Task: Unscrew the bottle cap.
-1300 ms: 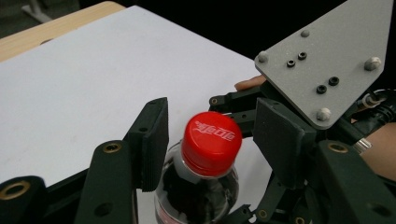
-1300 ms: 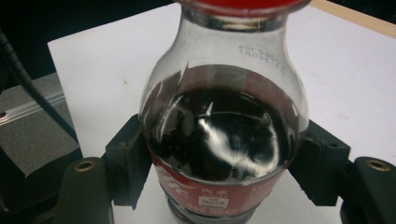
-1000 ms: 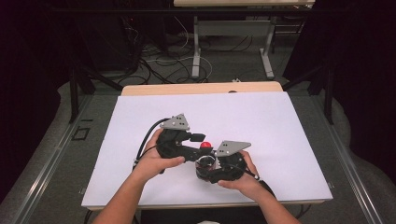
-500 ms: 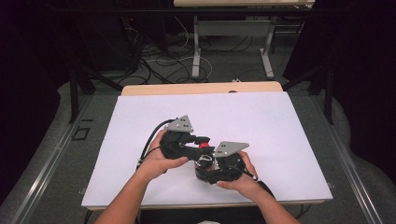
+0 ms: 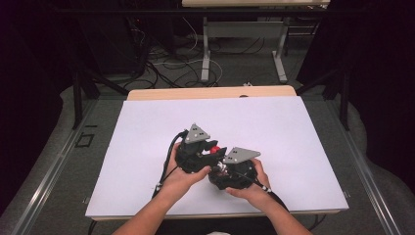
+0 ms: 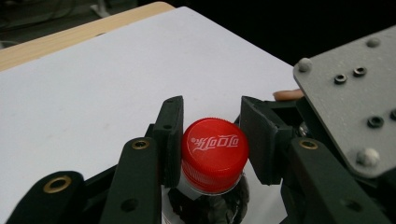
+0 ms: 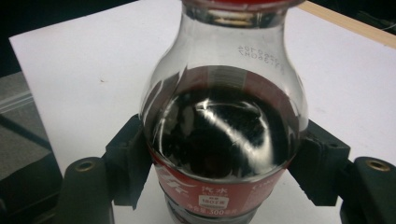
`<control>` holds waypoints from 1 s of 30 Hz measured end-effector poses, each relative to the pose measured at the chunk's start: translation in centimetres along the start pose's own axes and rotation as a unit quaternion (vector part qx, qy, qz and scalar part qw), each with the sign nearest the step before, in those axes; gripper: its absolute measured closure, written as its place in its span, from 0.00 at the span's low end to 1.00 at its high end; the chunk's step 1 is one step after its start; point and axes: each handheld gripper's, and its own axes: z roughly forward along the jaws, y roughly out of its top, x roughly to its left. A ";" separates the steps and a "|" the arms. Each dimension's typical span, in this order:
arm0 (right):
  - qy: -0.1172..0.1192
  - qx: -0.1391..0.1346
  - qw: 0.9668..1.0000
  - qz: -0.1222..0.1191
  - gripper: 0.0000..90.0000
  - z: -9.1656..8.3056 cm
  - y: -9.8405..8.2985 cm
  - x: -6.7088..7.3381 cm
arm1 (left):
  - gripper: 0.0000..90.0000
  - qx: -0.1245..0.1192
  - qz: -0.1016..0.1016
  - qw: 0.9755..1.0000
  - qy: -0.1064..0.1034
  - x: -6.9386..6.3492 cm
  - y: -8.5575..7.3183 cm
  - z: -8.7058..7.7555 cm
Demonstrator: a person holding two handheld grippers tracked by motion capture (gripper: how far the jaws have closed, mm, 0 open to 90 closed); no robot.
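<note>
A small cola bottle (image 7: 224, 116), dark drink inside and a red label low down, is clamped around its body by my right gripper (image 7: 224, 163); both black pads (image 7: 133, 161) press its sides. The bottle's red cap (image 6: 213, 151) sits between the pads of my left gripper (image 6: 211, 135), which is shut on it from both sides. In the high view the two grippers meet over the near middle of the white table top (image 5: 274, 127): the left gripper (image 5: 211, 151) on the red cap (image 5: 213, 147), the right gripper (image 5: 221, 167) just below and to the right. A hand holds each.
The right gripper's grey plate (image 6: 345, 102) looms close on the right of the left gripper view. Beyond the table's wooden far edge (image 5: 210, 93) are floor cables (image 5: 171, 63) and metal desk legs (image 5: 205, 54). Dark floor flanks the table.
The left gripper has moved right, up against the right gripper, and now sits over the red cap. The right hand has stayed where it was.
</note>
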 end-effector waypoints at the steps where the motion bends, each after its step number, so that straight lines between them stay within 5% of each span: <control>1: 0.000 0.001 1.000 -0.003 0.33 0.0 0.0 -0.1 | 0.68 -0.001 -0.002 1.000 0.002 -0.1 0.0 0.0; 5: 0.017 -0.007 1.000 0.004 0.33 -0.2 0.1 -0.3 | 0.67 0.001 0.004 1.000 -0.017 0.2 0.4 -0.3; 10: 0.036 -0.012 0.999 0.008 0.33 -0.4 0.1 -0.7 | 0.53 0.007 0.014 0.998 -0.056 1.0 0.8 -1.1; 17: 0.063 -0.017 0.998 0.009 0.33 -0.5 0.2 -0.9 | 0.50 0.013 0.040 0.992 -0.119 2.2 0.9 -1.8; 23: 0.067 -0.015 0.998 0.004 0.33 -0.5 0.2 -0.7 | 0.52 0.018 0.060 0.992 -0.108 2.8 0.6 -1.4; 30: 0.070 -0.011 0.997 0.004 0.33 -0.4 0.2 -0.4 | 0.54 0.015 0.058 0.990 -0.127 3.1 0.5 -0.8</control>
